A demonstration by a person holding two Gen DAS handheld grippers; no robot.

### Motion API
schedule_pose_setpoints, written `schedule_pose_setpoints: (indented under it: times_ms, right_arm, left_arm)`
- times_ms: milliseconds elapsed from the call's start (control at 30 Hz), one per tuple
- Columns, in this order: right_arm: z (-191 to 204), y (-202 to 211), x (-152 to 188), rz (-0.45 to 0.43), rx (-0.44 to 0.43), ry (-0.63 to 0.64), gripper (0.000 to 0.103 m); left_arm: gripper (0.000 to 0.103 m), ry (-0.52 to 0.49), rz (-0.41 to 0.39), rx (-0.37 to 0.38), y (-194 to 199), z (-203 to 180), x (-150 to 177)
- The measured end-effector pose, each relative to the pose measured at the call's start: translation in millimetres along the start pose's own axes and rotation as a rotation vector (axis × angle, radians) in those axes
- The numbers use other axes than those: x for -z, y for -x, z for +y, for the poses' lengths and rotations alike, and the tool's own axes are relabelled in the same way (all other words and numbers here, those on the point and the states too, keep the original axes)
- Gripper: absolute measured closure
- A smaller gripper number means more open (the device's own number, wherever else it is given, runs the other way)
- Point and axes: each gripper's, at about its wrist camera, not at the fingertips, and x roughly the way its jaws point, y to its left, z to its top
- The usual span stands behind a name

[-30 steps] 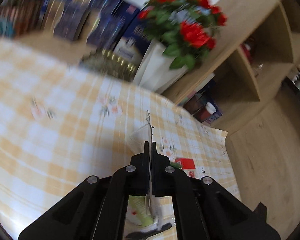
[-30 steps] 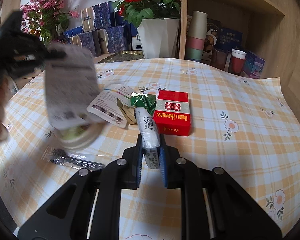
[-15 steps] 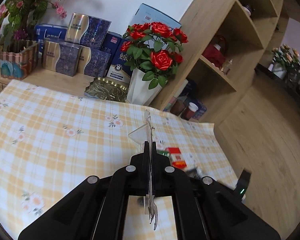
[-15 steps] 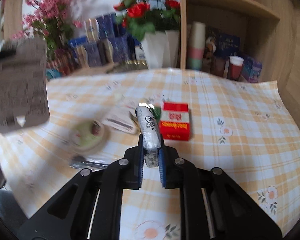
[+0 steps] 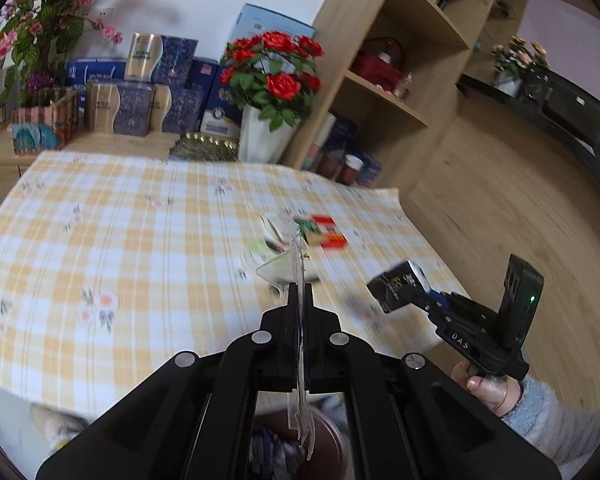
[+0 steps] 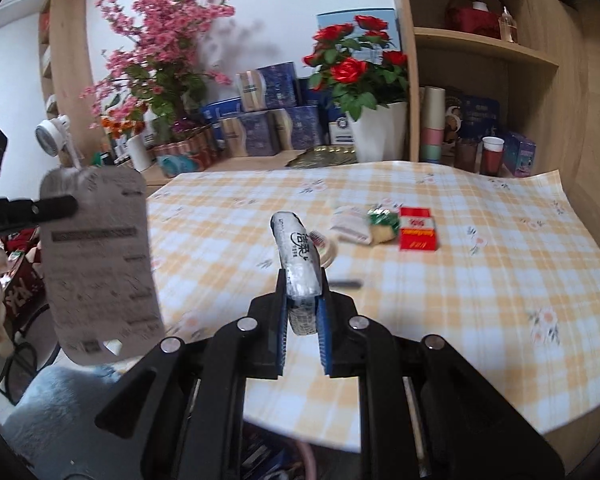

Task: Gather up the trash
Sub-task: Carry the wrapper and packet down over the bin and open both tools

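While the left gripper (image 5: 299, 300) hangs off the near edge of the table (image 5: 112, 240), its jaws are pressed tight on a flat clear plastic packet (image 5: 299, 360), which runs edge-on between them. To its right, the right gripper (image 6: 302, 308) clamps the lower end of a silvery wrapped roll (image 6: 297, 256), jaws narrowed onto it and the rest standing up past them. Farther out on the checked cloth lie a round lid (image 6: 325, 246), a white wrapper (image 6: 350, 226), a green wrapper (image 6: 382, 218) and a red box (image 6: 417, 229).
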Motion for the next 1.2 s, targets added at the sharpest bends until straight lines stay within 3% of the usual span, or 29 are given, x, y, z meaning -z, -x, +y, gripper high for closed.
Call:
schedule_pose_setpoints:
  times_ms: [233,433,700,1200]
  right_arm:
    - [33.4,35.7,37.8,0.021,-0.03,-0.005,0.087]
    - [44.7,45.7,62.9,0.054,-0.047,-0.014,0.087]
    - [35.1,47.1,82.7,0.084,-0.044,-0.053,0.087]
    - [8.7,17.4,136.3,0.207,-0.065,-0.198,0.087]
  left_arm:
    - [0.101,0.054,0.094,0.017,-0.5,-4.6,68.5]
    - [0.101,0.008,0.197,-0.033,-20.8,-6.0,116.5]
    - [0.101,-0.141,0.297,-0.1,-54.1,-19.5,158.1]
    - [0.101,-0.194,0.44,-0.23,-126.0,3.2,209.2]
